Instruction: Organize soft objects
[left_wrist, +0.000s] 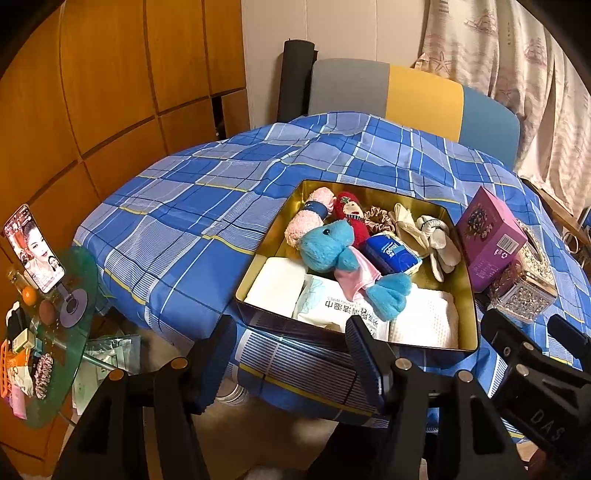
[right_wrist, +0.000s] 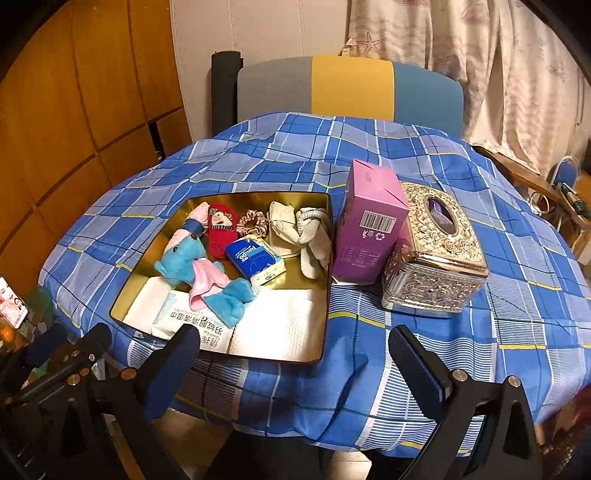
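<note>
Soft items gathered in gold tin (right_wrist: 325, 280) on plaid-covered table (right_wrist: 424, 332) — sorting judged nearly done.

Blue plush toy (right_wrist: 199, 273), red doll (right_wrist: 221, 230), pink rolled towel (left_wrist: 308, 218), scrunchie (right_wrist: 252, 221), pale gloves (right_wrist: 310, 236), tissue pack (right_wrist: 256, 260), wipes pkt (left_wrist: 328, 304) and folded white cloths (right_wrist: 280, 325) are all seen inside the tin. Purple box (right_wrist: 369, 229) and ornate tissue holder (right_wrist: 436, 258) are left beside it, touching each other. Both the left gripper (left_wrist: 291, 354) and the right gripper (right_wrist: 295, 350) are held back at the near edge, fingers spread wide, nothing between them. Items under the plush are partly hidden; the tin's near wall is cut off by fingers; side-table clutter (left_wrist: 37, 332) at left is too small to be identified — whether more soft things remain there cannot be told.
</note>
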